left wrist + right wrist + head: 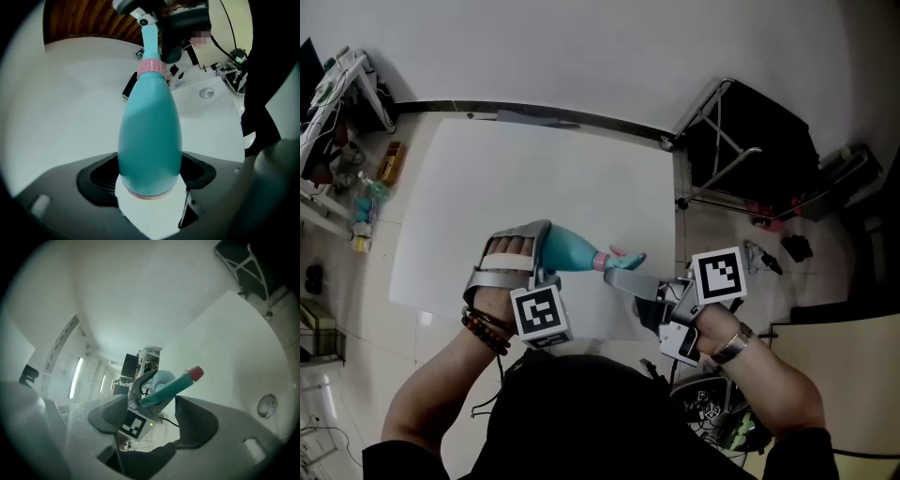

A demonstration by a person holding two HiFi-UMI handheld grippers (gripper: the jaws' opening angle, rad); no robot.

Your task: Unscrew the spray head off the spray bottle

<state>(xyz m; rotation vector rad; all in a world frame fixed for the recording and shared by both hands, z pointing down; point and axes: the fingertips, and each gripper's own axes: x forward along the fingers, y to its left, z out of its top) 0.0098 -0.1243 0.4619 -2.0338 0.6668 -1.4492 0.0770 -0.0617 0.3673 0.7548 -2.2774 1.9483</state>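
Observation:
A teal spray bottle (pixel 572 249) with a pink collar (pixel 601 261) lies nearly level above the white tabletop, its spray head (pixel 628 256) pointing right. My left gripper (pixel 530 255) is shut on the bottle's fat body; in the left gripper view the bottle (pixel 150 131) fills the jaws and its pink collar (pixel 151 67) points away. My right gripper (pixel 623 274) stands open at the spray head. In the right gripper view the red-tipped spray head (pixel 176 384) lies across the gap above the jaws of the right gripper (pixel 154 414), and neither pad presses on it.
A white tabletop (pixel 534 169) lies under both grippers. A black folding stand (pixel 741 141) is at the upper right, with cables and small black items (pixel 795 247) on the floor. Shelves with clutter (pixel 337 103) line the left edge.

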